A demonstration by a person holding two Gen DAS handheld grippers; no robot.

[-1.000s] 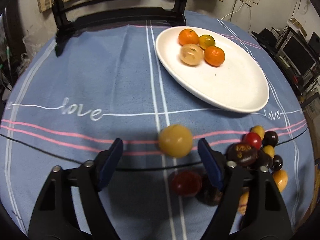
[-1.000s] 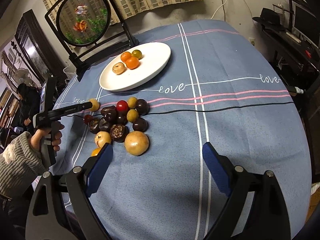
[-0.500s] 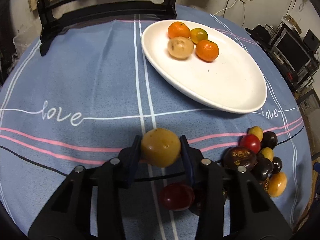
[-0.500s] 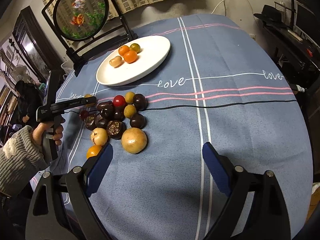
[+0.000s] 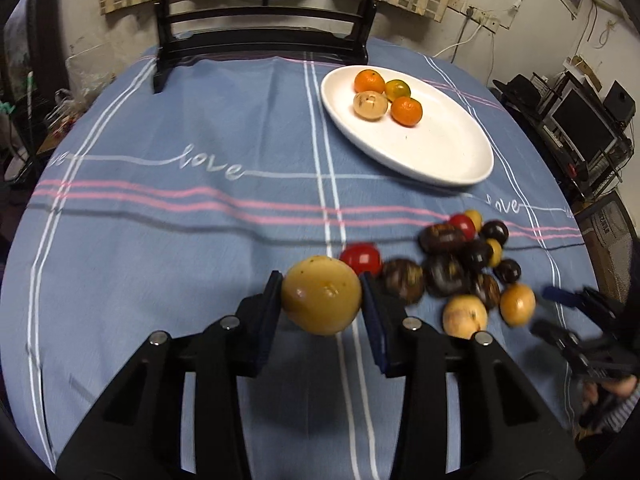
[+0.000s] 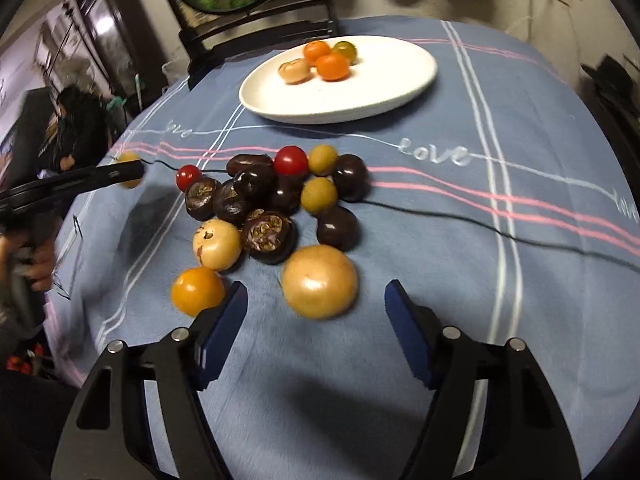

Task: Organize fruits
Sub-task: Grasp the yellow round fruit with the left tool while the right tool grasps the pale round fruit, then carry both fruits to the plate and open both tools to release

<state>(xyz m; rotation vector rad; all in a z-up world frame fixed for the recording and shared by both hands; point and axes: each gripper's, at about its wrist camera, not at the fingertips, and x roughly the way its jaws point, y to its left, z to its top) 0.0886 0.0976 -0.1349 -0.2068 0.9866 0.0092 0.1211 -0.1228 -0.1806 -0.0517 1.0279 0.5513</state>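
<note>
In the left wrist view, the left gripper [image 5: 322,300] squeezes a round yellow fruit [image 5: 321,299] between its 2 blue pads and holds it up over the blue tablecloth [image 5: 160,240]. The white plate [image 5: 452,160] sits farther off to the right, with 4 fruits at its far end and lots of bare room near the front. A pile of dark, red and yellow fruits [image 5: 460,264] lies just to the right of the gripper. To do this step well, I think the hand should keep the squeeze steady, carry the fruit over the plate's rim, go low, and only then let go so it does not roll. In the right wrist view, the right gripper [image 6: 316,316] is closing its jaws around a big tan fruit [image 6: 319,281] that lies on the cloth at the near edge of the pile; the pads are not touching it yet. It should keep the fruit in the middle so the orange fruit [image 6: 198,290] beside the left pad is not bumped.
</note>
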